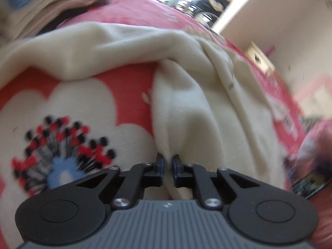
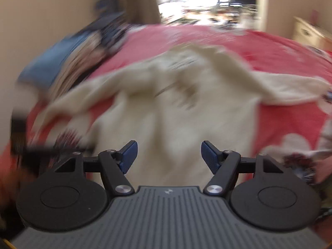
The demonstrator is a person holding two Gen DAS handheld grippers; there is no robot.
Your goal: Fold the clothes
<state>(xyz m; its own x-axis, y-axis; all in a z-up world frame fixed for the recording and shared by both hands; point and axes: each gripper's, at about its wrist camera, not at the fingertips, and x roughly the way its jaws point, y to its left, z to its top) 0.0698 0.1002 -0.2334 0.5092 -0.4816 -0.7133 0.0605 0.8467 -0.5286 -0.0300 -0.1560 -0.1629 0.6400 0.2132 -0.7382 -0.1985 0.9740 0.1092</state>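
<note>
A cream long-sleeved garment point(image 1: 199, 95) lies rumpled on a pink bedspread with big white flowers point(image 1: 128, 89). My left gripper point(image 1: 168, 164) is shut on a fold of the garment's near edge, the cloth pinched between the fingertips. In the right wrist view the same cream garment point(image 2: 172, 108) is spread with both sleeves out to the sides, blurred by motion. My right gripper point(image 2: 168, 155) is open and empty, just above the garment's near hem.
A pile of other clothes, blue and beige, point(image 2: 62, 62) sits at the bed's far left. A pale cabinet point(image 2: 307, 33) stands by the wall at far right. The bedspread point(image 2: 280, 58) extends around the garment.
</note>
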